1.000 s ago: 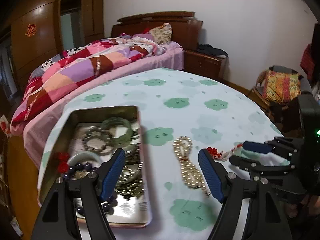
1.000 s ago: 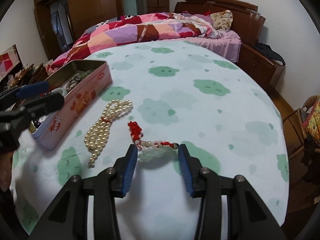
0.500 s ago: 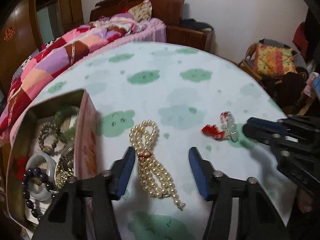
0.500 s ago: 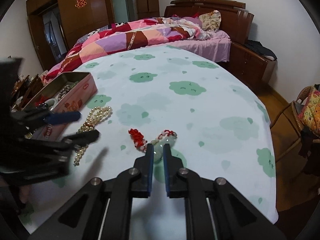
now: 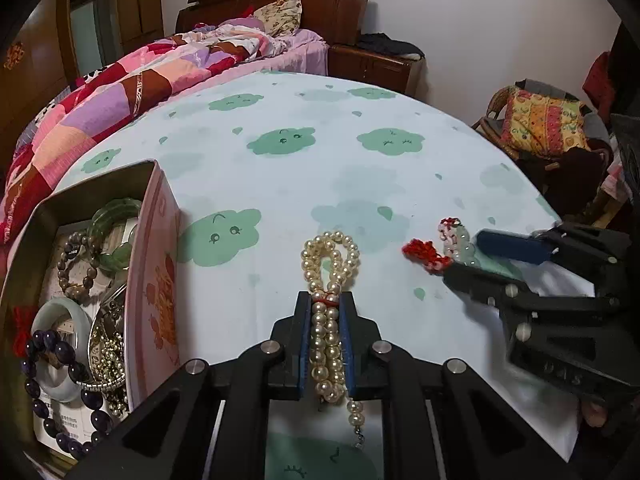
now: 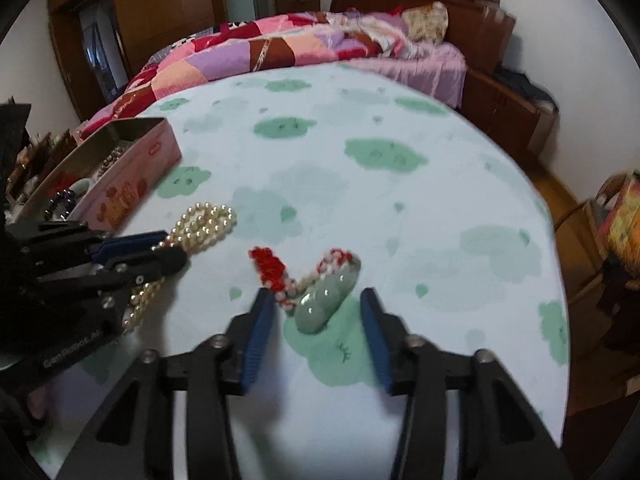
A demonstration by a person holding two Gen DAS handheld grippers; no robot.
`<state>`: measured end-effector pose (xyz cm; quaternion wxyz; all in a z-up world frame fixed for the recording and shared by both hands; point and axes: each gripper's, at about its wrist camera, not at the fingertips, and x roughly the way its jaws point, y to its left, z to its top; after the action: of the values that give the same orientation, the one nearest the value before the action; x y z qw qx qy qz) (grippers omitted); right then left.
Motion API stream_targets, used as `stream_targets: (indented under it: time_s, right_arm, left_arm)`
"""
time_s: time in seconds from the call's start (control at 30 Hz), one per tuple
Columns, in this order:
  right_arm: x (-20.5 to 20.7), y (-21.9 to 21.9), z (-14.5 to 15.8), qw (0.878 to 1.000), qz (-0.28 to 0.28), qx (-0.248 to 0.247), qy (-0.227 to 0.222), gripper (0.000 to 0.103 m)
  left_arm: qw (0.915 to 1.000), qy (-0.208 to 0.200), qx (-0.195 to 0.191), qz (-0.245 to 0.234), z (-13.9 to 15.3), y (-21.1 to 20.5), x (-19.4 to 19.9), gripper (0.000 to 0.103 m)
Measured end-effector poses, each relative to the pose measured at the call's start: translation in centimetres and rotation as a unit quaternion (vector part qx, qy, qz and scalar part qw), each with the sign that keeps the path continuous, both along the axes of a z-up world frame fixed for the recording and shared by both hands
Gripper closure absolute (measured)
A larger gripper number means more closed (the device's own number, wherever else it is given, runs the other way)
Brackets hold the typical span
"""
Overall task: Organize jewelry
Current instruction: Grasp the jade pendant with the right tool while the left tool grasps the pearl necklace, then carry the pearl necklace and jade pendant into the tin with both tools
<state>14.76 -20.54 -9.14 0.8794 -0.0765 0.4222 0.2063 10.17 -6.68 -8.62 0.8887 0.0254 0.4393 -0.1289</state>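
A pearl necklace lies on the cloud-print tablecloth. My left gripper is shut on the pearl necklace at its red tie; the loop sticks out ahead of the tips. The necklace also shows in the right wrist view. A jade pendant on a red-and-white cord lies between the fingers of my right gripper, which is open around it. The pendant also shows in the left wrist view. A pink tin at the left holds several bracelets and bangles.
The round table's edge curves off at the right. A bed with a patchwork quilt stands behind the table. A chair with a yellow cushion is at the far right.
My left gripper closed on the pearl necklace. My right gripper, shut on the jade pendant half a second ago, has opened; the pendant lies on the cloth between its fingers.
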Motion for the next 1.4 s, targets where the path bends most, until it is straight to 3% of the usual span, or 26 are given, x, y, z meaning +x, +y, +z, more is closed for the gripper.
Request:
stream_targets:
  time_s: [0.07, 0.13, 0.9, 1.4]
  right_arm:
    - [-0.2, -0.1, -0.1, 1.0, 0.003, 0.002, 0.004, 0.084]
    - [-0.5, -0.4, 0.0, 1.0, 0.004, 0.011, 0.004, 0.086]
    - [-2.9, 0.7, 6.4, 0.995, 0.028, 0.055, -0.076, 0.086]
    - [-2.9, 6.6, 10.3, 0.984, 0.106, 0.07, -0.129, 0.086]
  left_arm:
    - [1.0, -0.006, -0.003, 0.0, 0.3, 0.1, -0.2, 0.094]
    - [0.9999, -0.014, -0.009, -0.001, 0.9, 0.3, -0.6, 0.097]
    - [0.994, -0.1, -0.043, 0.009, 7.4, 3.1, -2.9, 0.097]
    - [0.9856, -0.141, -0.04, 0.084, 10.2, 9.1, -3.9, 0.097]
